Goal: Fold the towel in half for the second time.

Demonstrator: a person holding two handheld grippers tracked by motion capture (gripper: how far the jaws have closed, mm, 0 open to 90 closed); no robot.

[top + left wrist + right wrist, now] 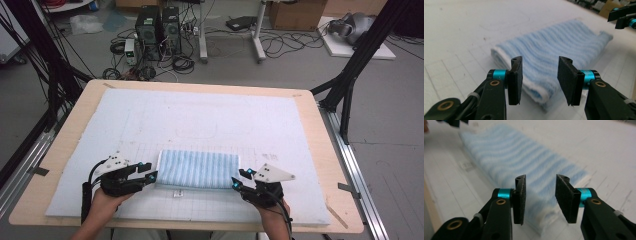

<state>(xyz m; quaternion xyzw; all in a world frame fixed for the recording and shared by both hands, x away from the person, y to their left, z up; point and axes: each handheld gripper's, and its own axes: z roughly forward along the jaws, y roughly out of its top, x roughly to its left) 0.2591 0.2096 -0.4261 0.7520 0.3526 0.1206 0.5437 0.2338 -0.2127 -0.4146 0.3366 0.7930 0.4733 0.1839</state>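
The towel (198,169) lies folded into a long flat band on the white mat (200,120), at about 6 o'clock from the mat's centre, its long side running 9 to 3 o'clock. It is blue-and-white striped terry: soft, light and limp, likely to sag and unfold if lifted by one layer alone. It should not slip much between the dark pads. The safest hold is probably at the two short ends, pinching through all the layers at once near the folded edge, so the stack stays together.

The left gripper (150,176) sits at the towel's 9 o'clock end, jaws spread, with the towel's corner (541,93) between and below them but not pressed. The right gripper (235,182) is at the 3 o'clock end, jaws likewise spread over the corner (541,217), nothing pinched.

A small tag (177,193) lies on the mat at the towel's 6 o'clock edge. The mat covers a wooden table (60,150).
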